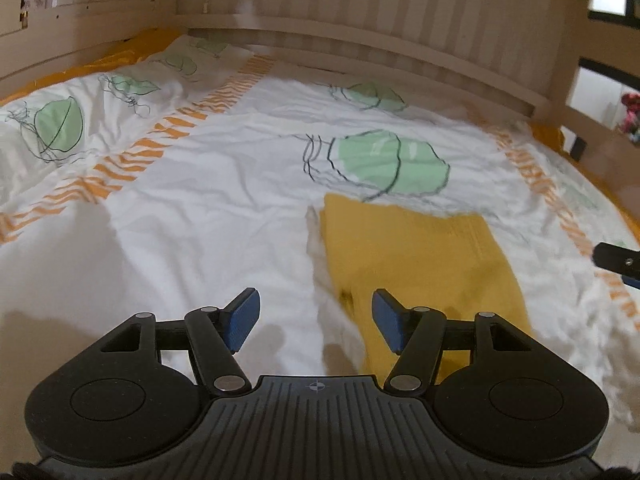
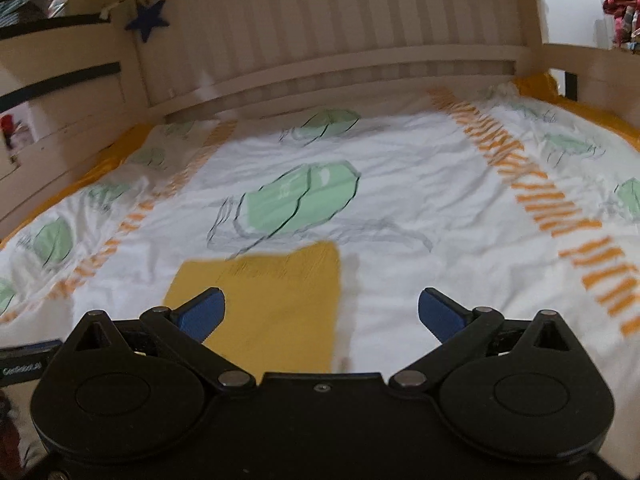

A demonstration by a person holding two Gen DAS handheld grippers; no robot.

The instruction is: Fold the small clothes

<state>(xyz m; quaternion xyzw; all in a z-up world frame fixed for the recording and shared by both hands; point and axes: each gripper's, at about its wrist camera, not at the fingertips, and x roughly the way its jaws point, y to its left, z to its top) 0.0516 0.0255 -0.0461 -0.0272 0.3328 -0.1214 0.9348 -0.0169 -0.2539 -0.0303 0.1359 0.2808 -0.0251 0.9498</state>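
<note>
A small mustard-yellow garment (image 1: 416, 264) lies flat on the white bed cover, folded into a rough rectangle. In the left wrist view it sits ahead and right of my left gripper (image 1: 316, 320), which is open and empty, its right finger over the garment's near left edge. In the right wrist view the garment (image 2: 272, 304) lies ahead and left of my right gripper (image 2: 320, 312), which is open wide and empty, its left finger over the cloth. The right gripper's tip also shows at the right edge of the left wrist view (image 1: 616, 260).
The bed cover (image 1: 224, 200) is white with green leaf prints and orange striped bands. A wooden slatted bed wall (image 1: 360, 20) runs along the far side, with rails at both ends. A blue star (image 2: 147, 18) hangs on the wall.
</note>
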